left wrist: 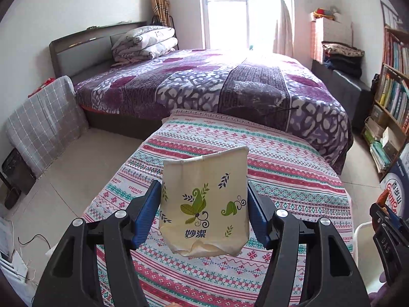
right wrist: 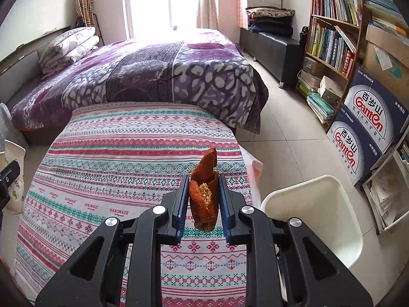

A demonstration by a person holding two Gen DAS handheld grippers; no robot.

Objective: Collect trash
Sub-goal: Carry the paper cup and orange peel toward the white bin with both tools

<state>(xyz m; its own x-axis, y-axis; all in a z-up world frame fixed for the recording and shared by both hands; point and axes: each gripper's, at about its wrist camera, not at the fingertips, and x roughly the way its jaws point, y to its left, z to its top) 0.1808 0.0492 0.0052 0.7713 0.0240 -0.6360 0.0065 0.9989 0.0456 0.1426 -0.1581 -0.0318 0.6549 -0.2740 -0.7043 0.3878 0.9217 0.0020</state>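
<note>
Left gripper (left wrist: 204,204) fingers clamp flattened paper cup (left wrist: 204,202), mouth pointing far, above patterned desk (left wrist: 294,168). Right gripper (right wrist: 203,199) fingers pinch orange peel (right wrist: 204,192), long axis upright; white bin (right wrist: 317,217) right.

One cup (left wrist: 204,202), one peel (right wrist: 204,194), one bin (right wrist: 317,220).

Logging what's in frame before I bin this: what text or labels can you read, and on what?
"妙潔": paper cup in the left gripper.
"百岁山 Ganten": blue boxes by the bookshelf.
"570ml×24": same boxes.
"HANDMADE": striped tablecloth.
"DAS": right gripper body.
Book spines: too small to read.
</note>
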